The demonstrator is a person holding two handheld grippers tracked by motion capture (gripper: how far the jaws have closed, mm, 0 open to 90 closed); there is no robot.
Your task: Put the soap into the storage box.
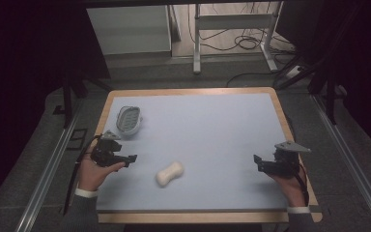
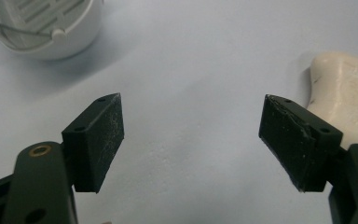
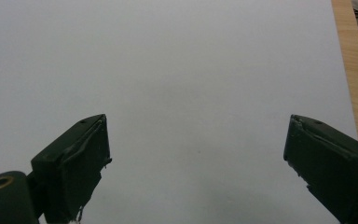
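Two grippers, both spread wide, nothing held. Left gripper (image 1: pixel 131 158) fingers (image 2: pixel 98 140) gape apart over bare blue mat; in the left gripper view the cream soap bar (image 2: pixel 342 95) sits just past the right-hand finger, not touching as far as I can tell. Right gripper (image 1: pixel 257 162) fingers (image 3: pixel 74 158) also wide apart, blank mat between them. From the high view, soap bar (image 1: pixel 169 173) lies on the tabletop (image 1: pixel 222 130) near the front, closer to the left gripper, well apart from the right one. White slotted soap dish (image 1: pixel 128 119) sits at the far left, beyond the left hand (image 1: pixel 94 175). Right hand (image 1: pixel 290 181) near the right edge.
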